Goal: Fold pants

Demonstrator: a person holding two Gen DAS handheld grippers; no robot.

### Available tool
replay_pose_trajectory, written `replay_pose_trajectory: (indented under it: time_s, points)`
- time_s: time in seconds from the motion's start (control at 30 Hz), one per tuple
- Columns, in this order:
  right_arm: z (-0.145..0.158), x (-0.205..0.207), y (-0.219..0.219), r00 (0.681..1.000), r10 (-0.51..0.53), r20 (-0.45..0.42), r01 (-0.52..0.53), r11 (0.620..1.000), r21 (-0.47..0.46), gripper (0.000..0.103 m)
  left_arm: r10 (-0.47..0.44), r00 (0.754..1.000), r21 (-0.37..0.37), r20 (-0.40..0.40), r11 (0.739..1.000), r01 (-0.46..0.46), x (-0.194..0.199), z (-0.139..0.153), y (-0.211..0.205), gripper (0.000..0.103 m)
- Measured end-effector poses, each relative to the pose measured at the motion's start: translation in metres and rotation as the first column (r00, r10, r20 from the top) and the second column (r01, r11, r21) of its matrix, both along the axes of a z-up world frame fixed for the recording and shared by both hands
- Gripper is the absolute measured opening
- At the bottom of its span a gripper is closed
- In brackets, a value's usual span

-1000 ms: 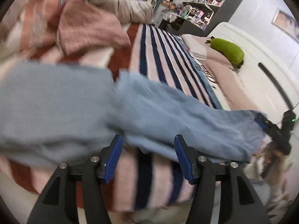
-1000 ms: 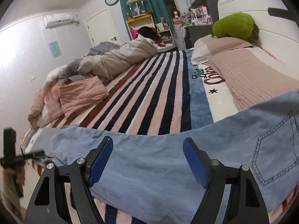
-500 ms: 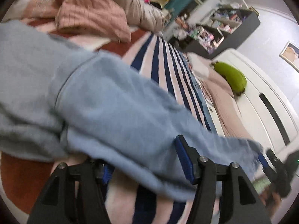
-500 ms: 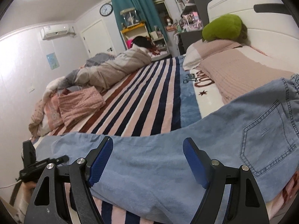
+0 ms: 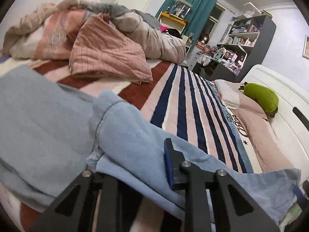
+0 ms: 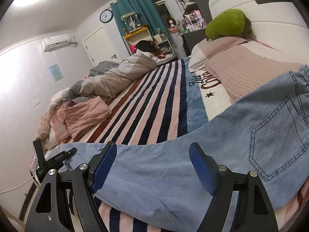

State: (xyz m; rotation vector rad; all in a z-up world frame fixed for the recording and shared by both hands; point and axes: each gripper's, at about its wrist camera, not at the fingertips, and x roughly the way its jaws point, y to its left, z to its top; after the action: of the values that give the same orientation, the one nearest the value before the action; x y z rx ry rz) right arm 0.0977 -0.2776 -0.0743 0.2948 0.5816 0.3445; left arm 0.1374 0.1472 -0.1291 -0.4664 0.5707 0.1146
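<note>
**A:** Start close in. Your left gripper [image 5: 133, 166] sits under the near edge of the pants [image 5: 125, 131]; denim drapes over one finger and hides it, so I cannot tell whether it is pinching the cloth or merely under it. Your right gripper [image 6: 152, 166] is spread wide, both blue pads bare, hovering just above the leg fabric and holding nothing.

**B:** And the pants themselves?

**A:** They lie lengthways along the near edge of the bed [image 6: 154, 104], seat and back pocket [image 6: 278, 147] toward your right, leg ends toward your left. In the left view one leg appears lapped over the other, with a seam ridge showing. I'd judge you are early: legs perhaps brought together, but the lengthwise folds are all left.

**B:** Room to work?

**A:** Mind the near side; the denim runs close to the mattress edge and could slide off. Beyond it the striped blanket [image 5: 185, 100] is open and flat, good for carrying a fold inward. Farther left sits a pink crumpled cloth [image 5: 108, 58] and heaped bedding; farther right, the pillow [image 6: 237, 60] with a green plush [image 6: 226, 24], both well apart from the pants.
</note>
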Motion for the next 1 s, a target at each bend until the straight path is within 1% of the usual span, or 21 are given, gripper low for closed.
replay_pose_trajectory:
  time_s: [0.03, 0.13, 0.2, 0.27, 0.3, 0.33, 0.43, 0.53, 0.6, 0.7, 0.77, 0.83, 0.9, 1.0]
  points:
    - [0.0, 0.0, 0.0, 1.0, -0.001, -0.001, 0.001, 1.0, 0.002, 0.074, 0.003, 1.0, 0.005, 0.01, 1.0, -0.003, 0.0, 0.003, 0.001, 0.018]
    - [0.0, -0.001, -0.001, 1.0, -0.005, -0.001, 0.005, 1.0, 0.001, 0.074, 0.002, 0.999, 0.029, 0.042, 1.0, -0.004, -0.007, 0.013, 0.002, 0.012]
    - [0.001, -0.002, -0.001, 1.0, -0.011, 0.0, 0.011, 1.0, 0.0, 0.074, -0.012, 0.995, 0.081, 0.097, 0.997, 0.004, -0.019, 0.025, -0.003, 0.009]
    - [0.003, -0.003, 0.0, 1.0, -0.017, 0.004, 0.017, 1.0, -0.004, 0.074, -0.025, 0.987, 0.171, 0.158, 0.985, -0.003, -0.036, 0.04, -0.009, 0.009]
    - [0.002, -0.003, 0.001, 1.0, -0.018, 0.003, 0.018, 1.0, -0.007, 0.074, -0.029, 0.985, 0.199, 0.168, 0.98, -0.005, -0.04, 0.046, -0.01, 0.009]
    - [0.002, -0.003, 0.002, 1.0, -0.017, 0.002, 0.017, 1.0, -0.011, 0.074, -0.026, 0.985, 0.212, 0.169, 0.977, -0.01, -0.044, 0.05, -0.007, 0.009]
    - [0.002, -0.003, 0.006, 1.0, -0.008, 0.0, 0.008, 1.0, -0.024, 0.074, 0.006, 0.987, 0.152, 0.158, 0.988, -0.03, -0.051, 0.054, 0.02, 0.009]
    - [0.002, -0.003, 0.009, 1.0, -0.011, 0.002, 0.011, 0.999, -0.035, 0.074, 0.065, 0.987, 0.171, 0.145, 0.981, -0.09, -0.057, 0.049, 0.046, 0.009]
    - [0.002, -0.003, 0.009, 1.0, -0.015, 0.003, 0.016, 0.999, -0.039, 0.074, 0.07, 0.989, 0.173, 0.13, 0.981, -0.092, -0.057, 0.046, 0.06, 0.009]
    - [0.0, -0.001, 0.008, 1.0, -0.028, -0.006, 0.028, 0.999, -0.039, 0.074, 0.093, 0.991, 0.223, 0.099, 0.968, -0.114, -0.057, 0.038, 0.074, 0.009]
    - [0.0, 0.0, 0.006, 0.999, -0.043, -0.012, 0.043, 0.999, -0.033, 0.074, 0.121, 0.989, 0.224, 0.086, 0.965, -0.138, -0.058, 0.033, 0.086, 0.009]
    - [0.0, 0.0, 0.004, 0.998, -0.066, -0.014, 0.066, 0.997, -0.029, 0.074, 0.148, 0.986, 0.203, 0.079, 0.966, -0.162, -0.059, 0.029, 0.098, 0.009]
    - [0.0, -0.001, 0.002, 0.997, -0.083, -0.011, 0.082, 0.996, -0.024, 0.074, 0.138, 0.988, 0.186, 0.071, 0.971, -0.149, -0.059, 0.029, 0.1, 0.009]
    - [0.002, 0.0, 0.0, 0.995, -0.099, -0.002, 0.099, 0.995, -0.018, 0.074, 0.094, 0.992, 0.218, 0.082, 0.97, -0.11, -0.06, 0.034, 0.09, 0.009]
